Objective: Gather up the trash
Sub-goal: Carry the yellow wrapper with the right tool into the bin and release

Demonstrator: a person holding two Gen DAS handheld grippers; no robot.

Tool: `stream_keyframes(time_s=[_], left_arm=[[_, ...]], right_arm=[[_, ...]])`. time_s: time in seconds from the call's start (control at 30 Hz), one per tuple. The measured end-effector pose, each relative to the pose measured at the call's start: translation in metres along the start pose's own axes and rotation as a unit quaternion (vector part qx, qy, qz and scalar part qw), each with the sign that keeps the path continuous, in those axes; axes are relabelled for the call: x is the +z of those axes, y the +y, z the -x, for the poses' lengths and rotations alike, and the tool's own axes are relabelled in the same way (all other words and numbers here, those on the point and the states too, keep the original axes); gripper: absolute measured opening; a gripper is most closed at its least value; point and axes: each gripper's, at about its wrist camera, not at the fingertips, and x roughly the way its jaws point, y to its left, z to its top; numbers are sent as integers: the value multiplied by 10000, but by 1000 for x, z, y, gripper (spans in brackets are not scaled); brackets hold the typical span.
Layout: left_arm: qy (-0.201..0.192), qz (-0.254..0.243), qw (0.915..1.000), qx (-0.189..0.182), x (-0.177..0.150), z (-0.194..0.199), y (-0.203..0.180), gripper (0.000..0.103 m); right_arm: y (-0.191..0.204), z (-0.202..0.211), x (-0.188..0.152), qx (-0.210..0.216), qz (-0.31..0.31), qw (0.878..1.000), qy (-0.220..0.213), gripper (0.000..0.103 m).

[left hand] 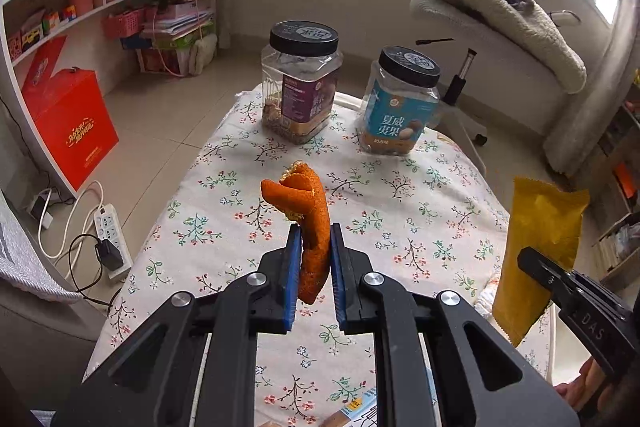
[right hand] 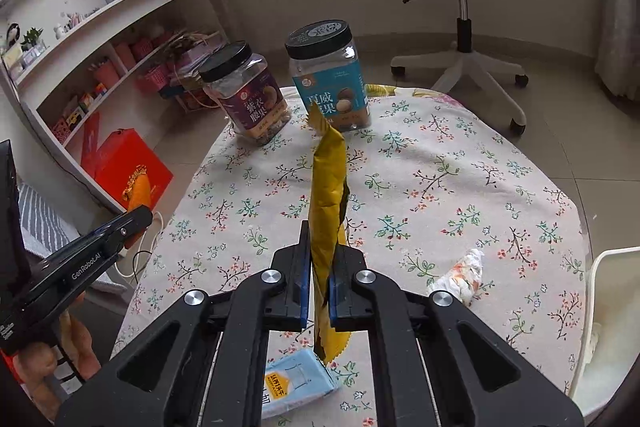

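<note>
**Trash lifted clear of the floral table in both grippers**

Orange peel [left hand: 314, 227], a curled orange strip, stands clamped between the blue pads of the left gripper [left hand: 314, 243]. The right gripper [right hand: 320, 267] pinches a long, flat yellow foil wrapper [right hand: 326, 211] edge-on, so any print on it is hidden; the left wrist view shows its broad face, still without readable writing.

Only the right wrist view shows a crumpled white tissue with orange marks [right hand: 458, 275] lying on the floral tablecloth [right hand: 440, 167], a white bin rim [right hand: 600, 307] cut off at the right edge, and "GenRobot.AI" on the left gripper's side. A pale blue packet [right hand: 296, 383] lies half hidden under the fingers.

Farther back stand two clear plastic jars with black lids, a purple-labelled jar [left hand: 300, 87] and a blue-labelled jar [left hand: 400, 107] reading "夏威夷果". Beyond, a red gift box [left hand: 68, 123] carries gold lettering too small to read.
</note>
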Motion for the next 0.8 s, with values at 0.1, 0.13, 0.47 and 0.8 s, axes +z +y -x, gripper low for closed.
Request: stream_keyframes(time_s=[0.1, 0.13, 0.47, 0.8], left_arm=[[-28, -105, 9999, -6, -5, -1, -11, 14], [-39, -138, 9999, -14, -6, -1, -13, 14], [-37, -529, 9985, -145, -17, -4, -56, 14], [2, -865, 9957, -330, -28, -5, -103, 14]], right_arm=[[-15, 7, -10, -204, 8, 9997, -155, 6], [-21, 8, -13, -236, -52, 9996, -152, 6], [-68, 31, -12, -495, -535, 9966, -385, 6], [-114, 65, -17, -824, -956, 9897, -671, 6]])
